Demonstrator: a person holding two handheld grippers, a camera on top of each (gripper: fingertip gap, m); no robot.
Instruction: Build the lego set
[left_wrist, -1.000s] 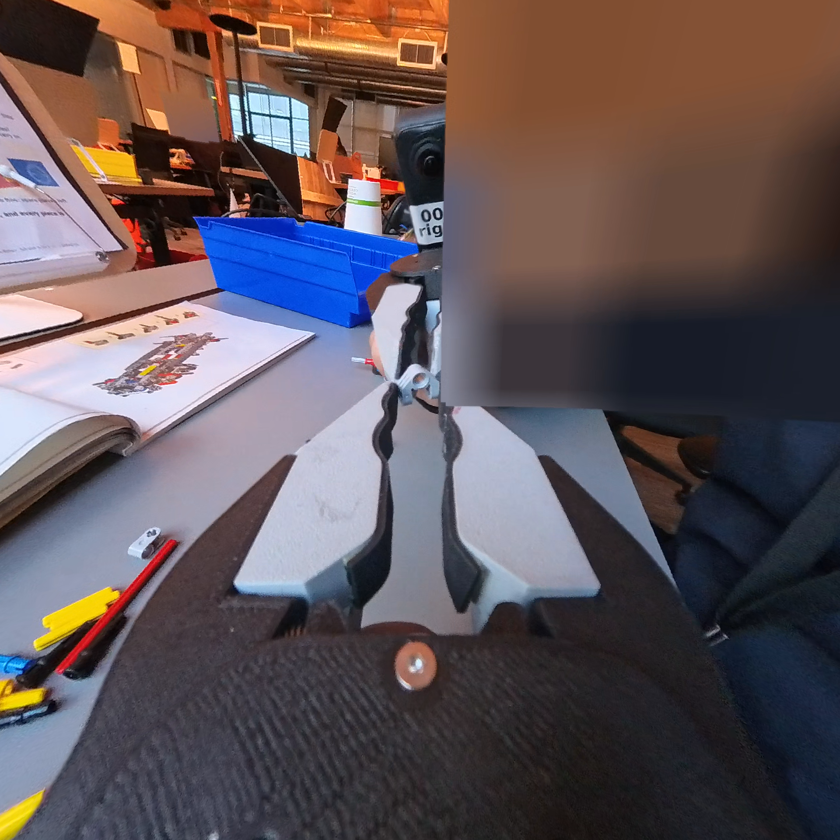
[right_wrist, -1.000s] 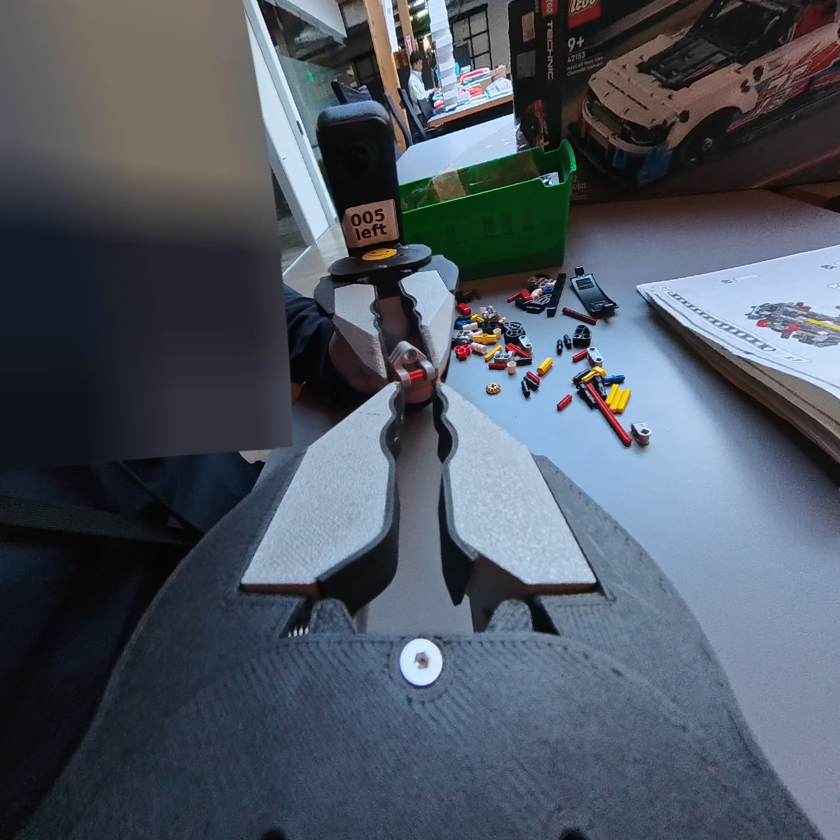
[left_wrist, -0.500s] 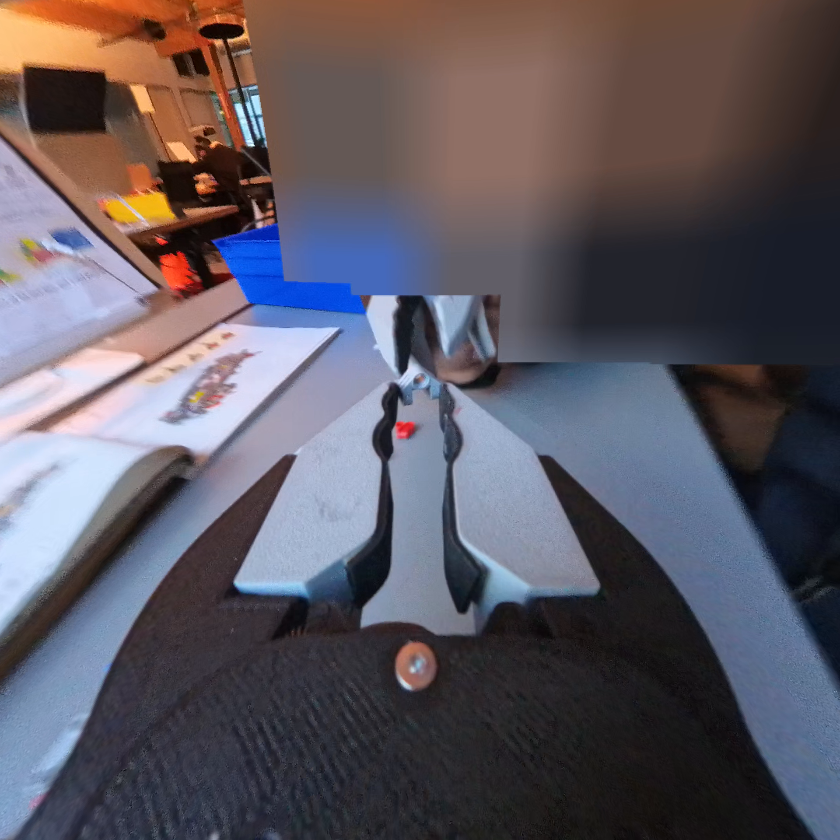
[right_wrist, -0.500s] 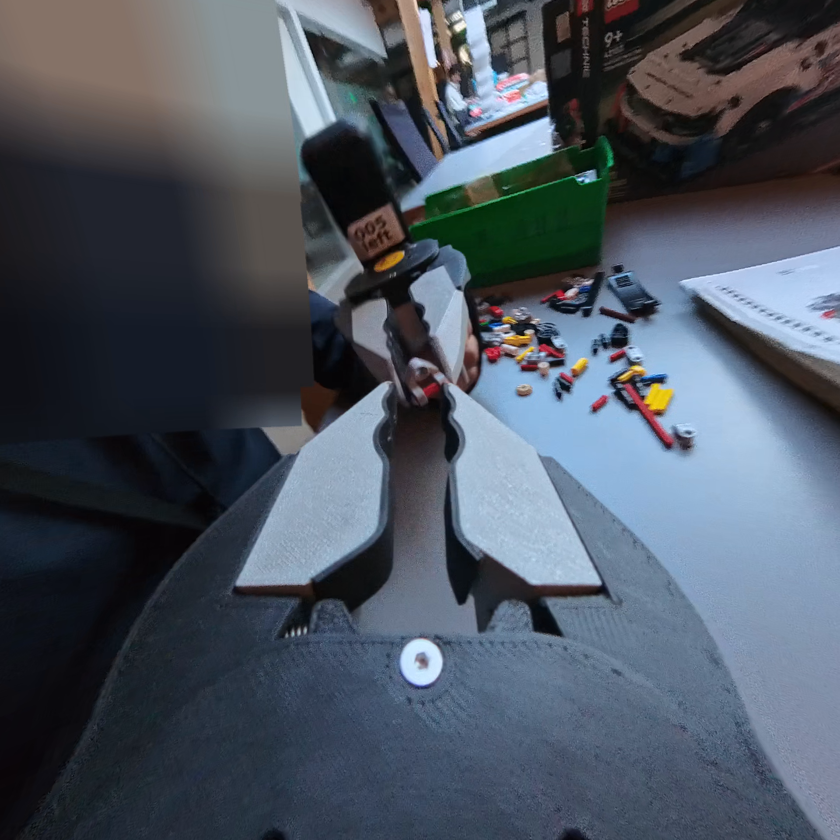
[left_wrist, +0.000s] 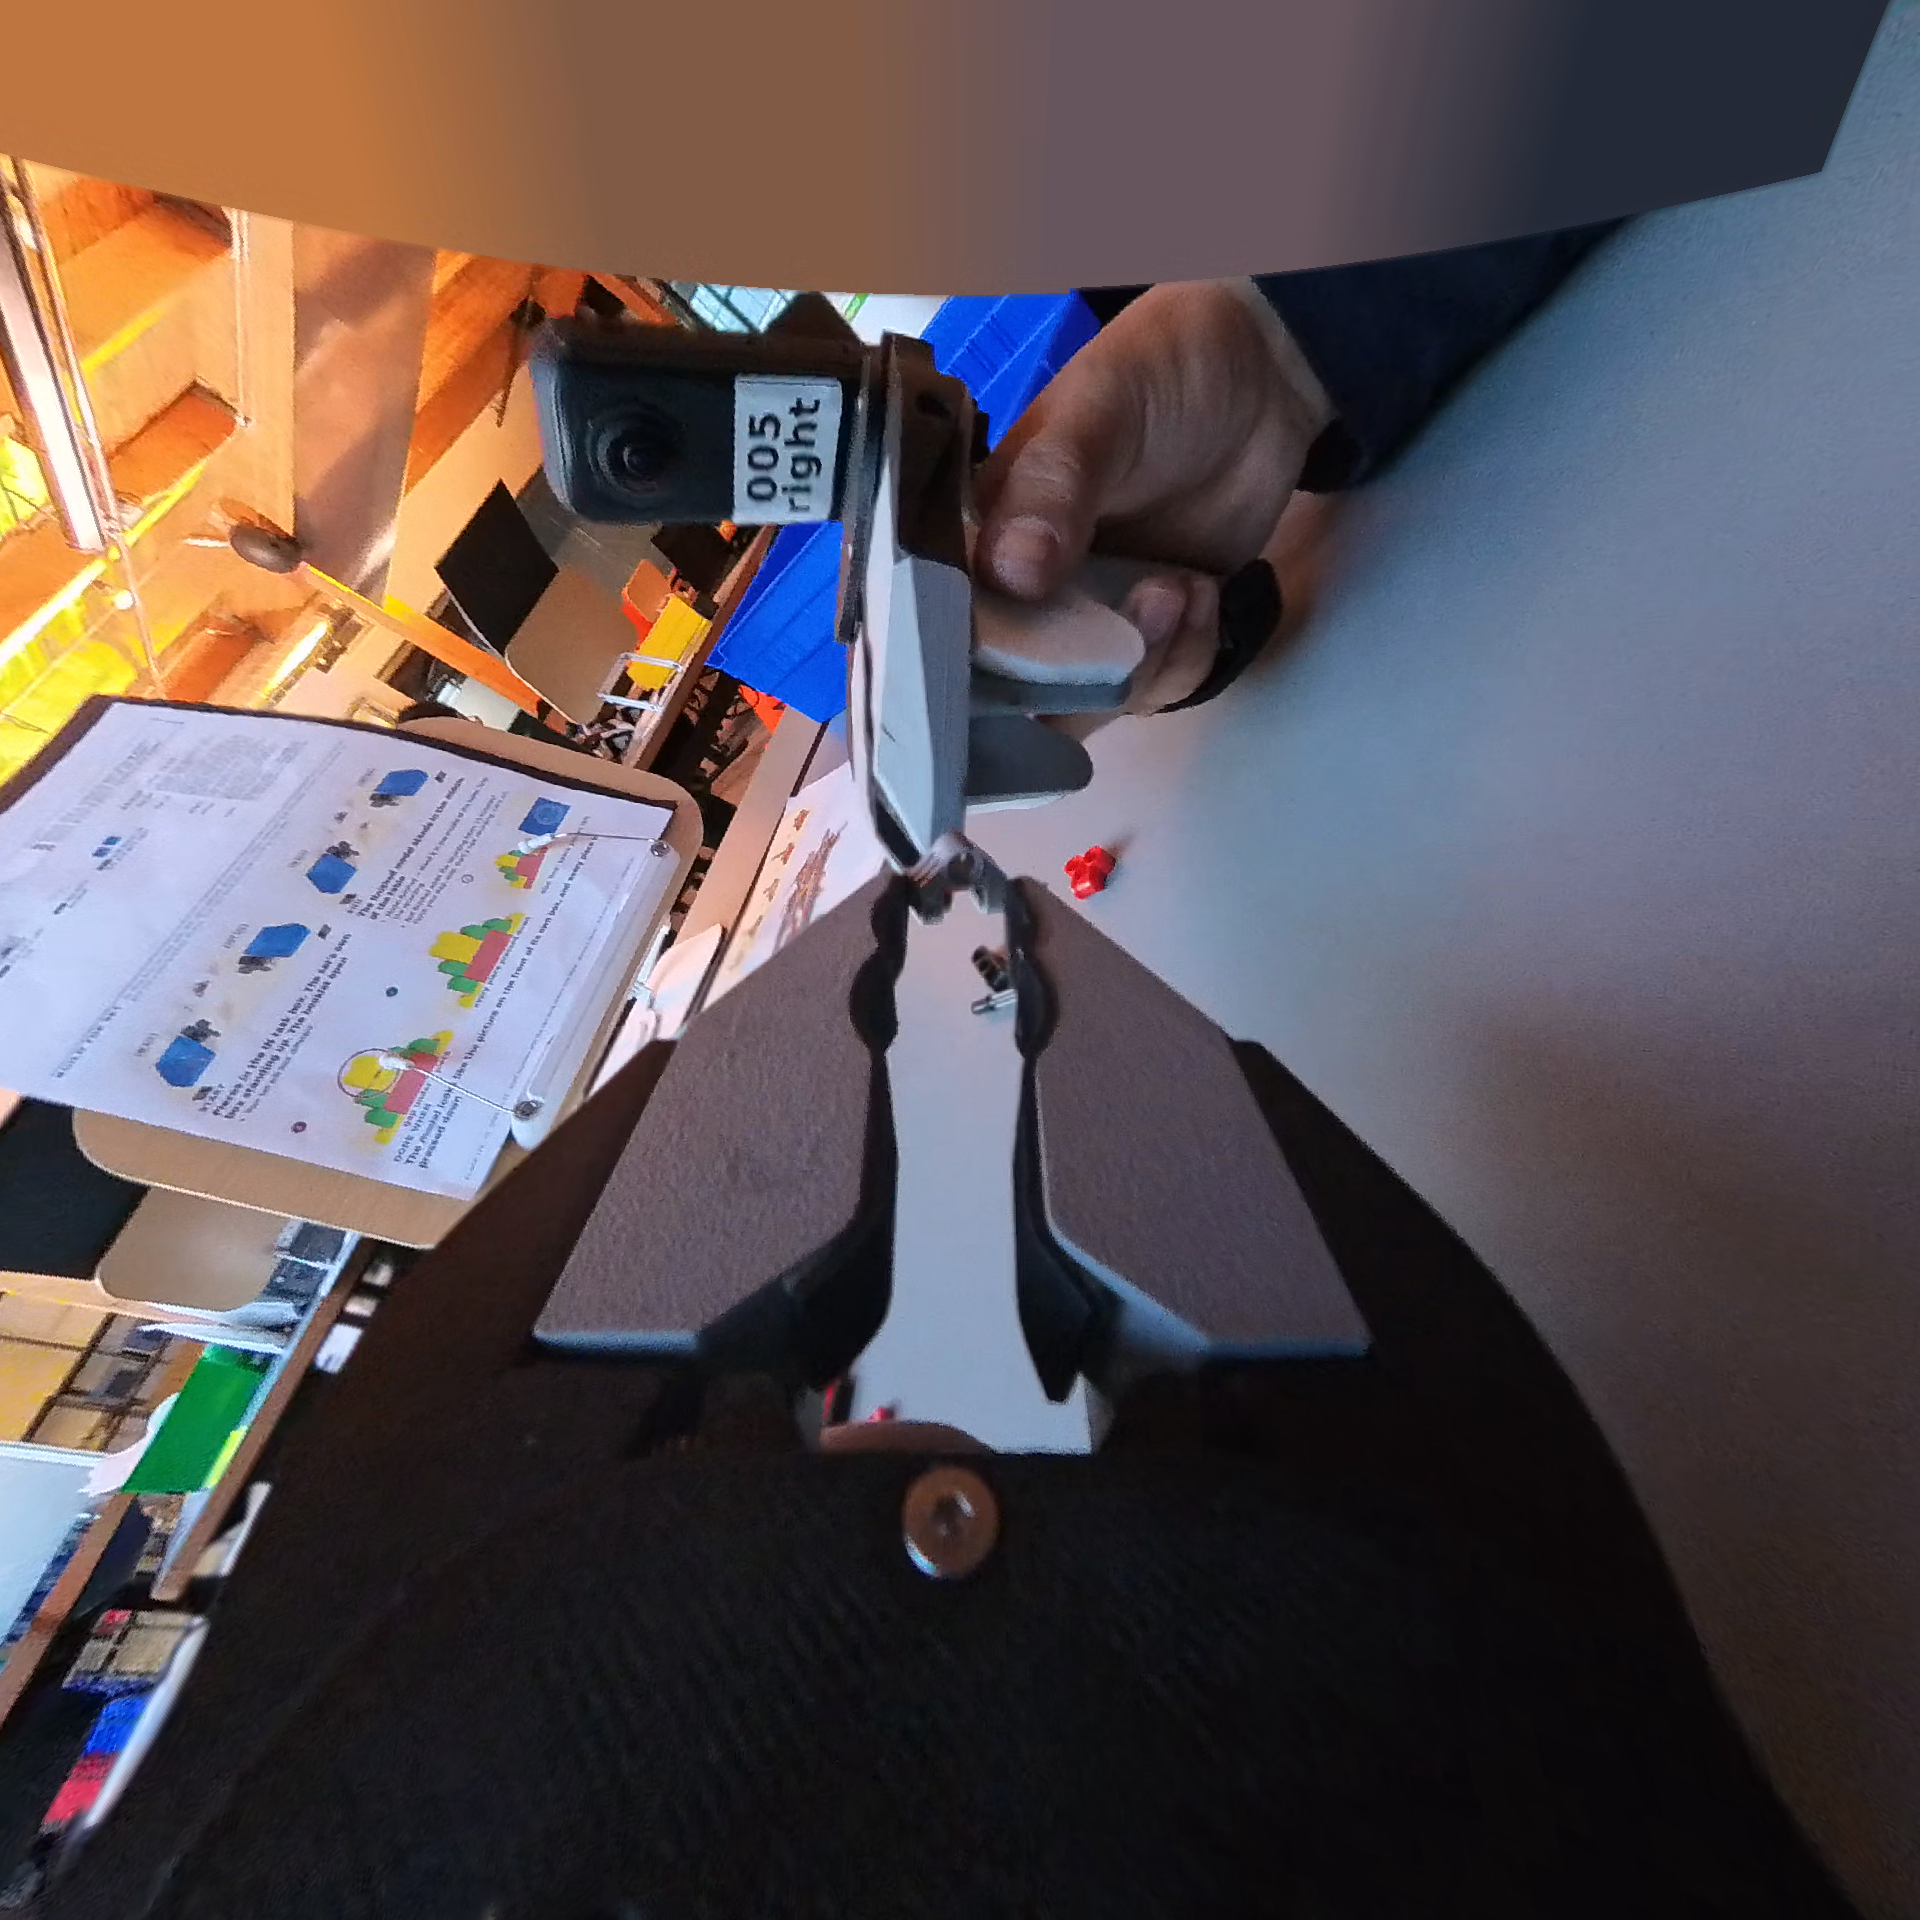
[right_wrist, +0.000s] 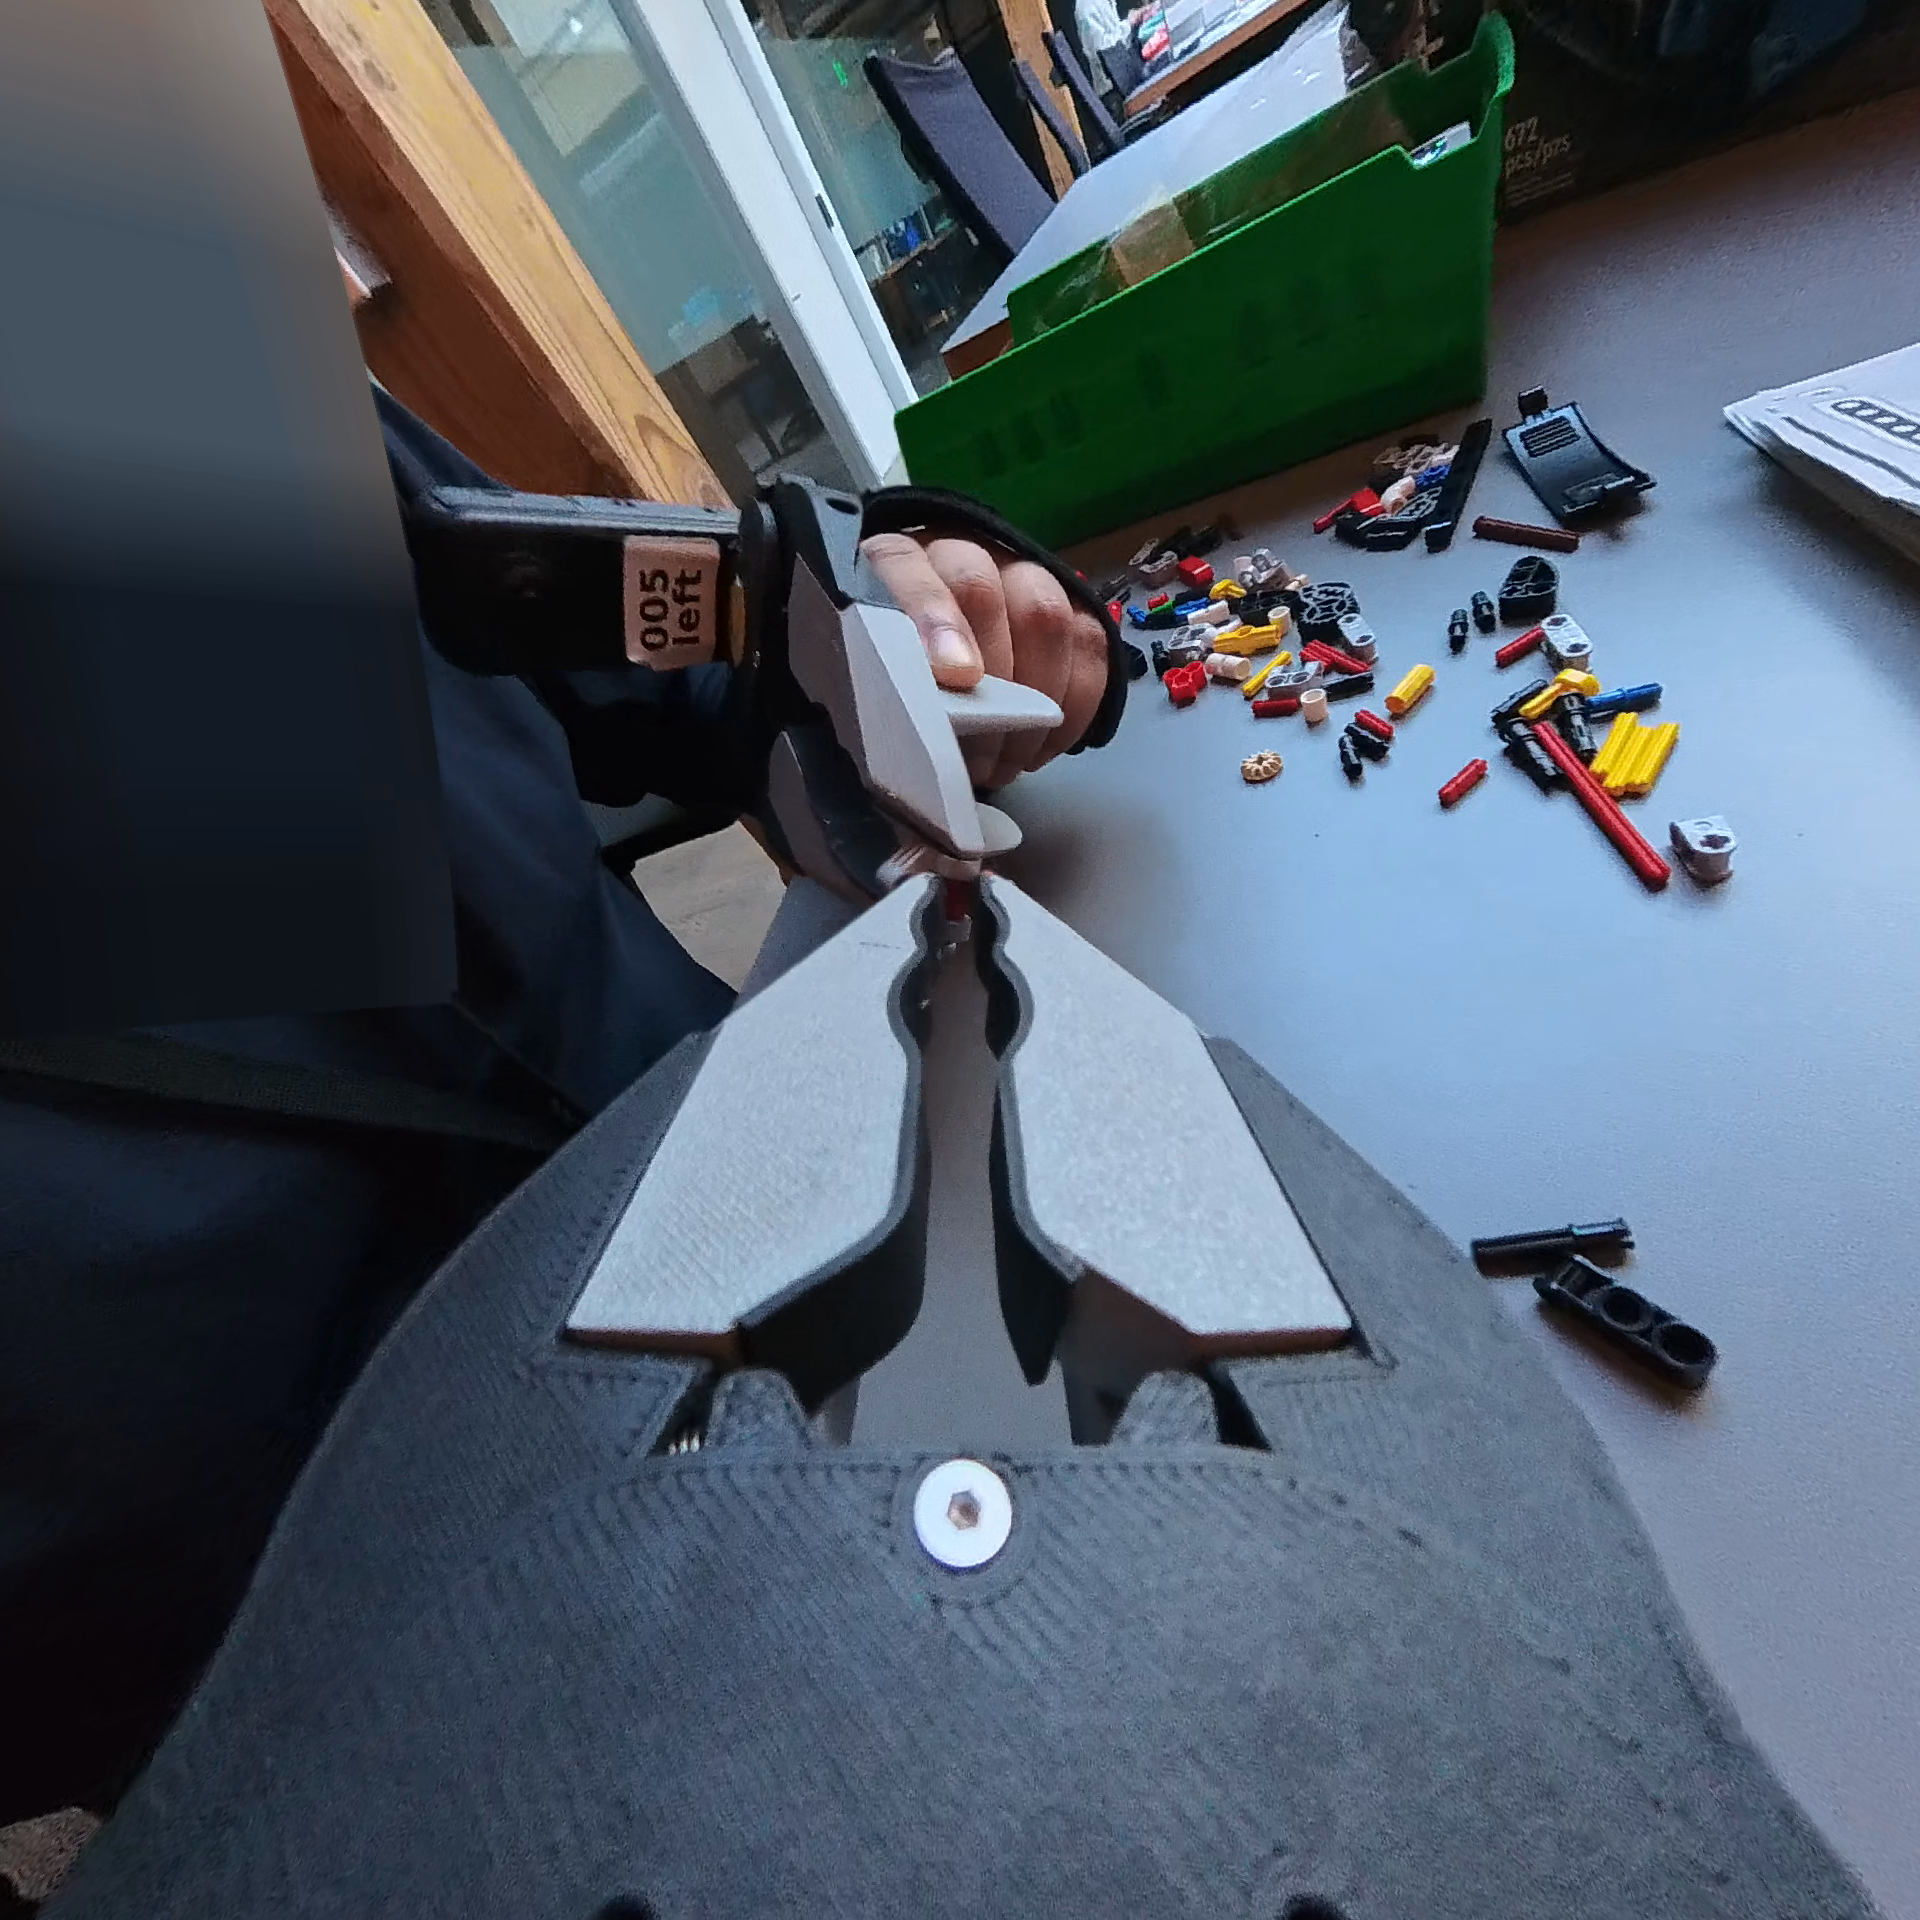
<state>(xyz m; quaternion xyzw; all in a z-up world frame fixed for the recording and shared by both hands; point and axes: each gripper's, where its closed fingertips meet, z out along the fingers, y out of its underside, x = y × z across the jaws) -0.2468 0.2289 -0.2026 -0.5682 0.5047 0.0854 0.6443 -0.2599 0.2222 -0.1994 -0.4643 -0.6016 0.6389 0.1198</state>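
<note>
– Grey table (right_wrist: 1351, 1039) carries everything. What stands on it, largest first?
– 1 green bin (right_wrist: 1195, 416) at the far edge, 1 blue bin (left_wrist: 790, 634) opposite, 1 instruction sheet (left_wrist: 312, 935) clipped on a stand and 1 open booklet (right_wrist: 1839, 436). The papers are set where the person can read them while working, I judge.
– And the scatter?
– Loose building pieces (right_wrist: 1299, 644) lie just in front of the green bin, spread flat, likely so each can be picked singly. 1 black beam (right_wrist: 1621, 1314) lies apart, nearer the right gripper.
– State of the tongs?
– Left gripper (left_wrist: 956, 904) is closed on a small grey connector (left_wrist: 961, 873), pinched at the very tips. Right gripper (right_wrist: 956, 899) is closed on a short red pin (right_wrist: 956, 902), also at the tips.
– Where is that work held?
– Above the near edge of the table, clear of the scatter. The 2 grippers meet tip to tip, each rolled onto its side, pin against connector. I judge the roll lines the pin up with a hole.
– Anything beneath?
– 1 red piece (left_wrist: 1088, 871) on the table, just beside the tips, untouched.
</note>
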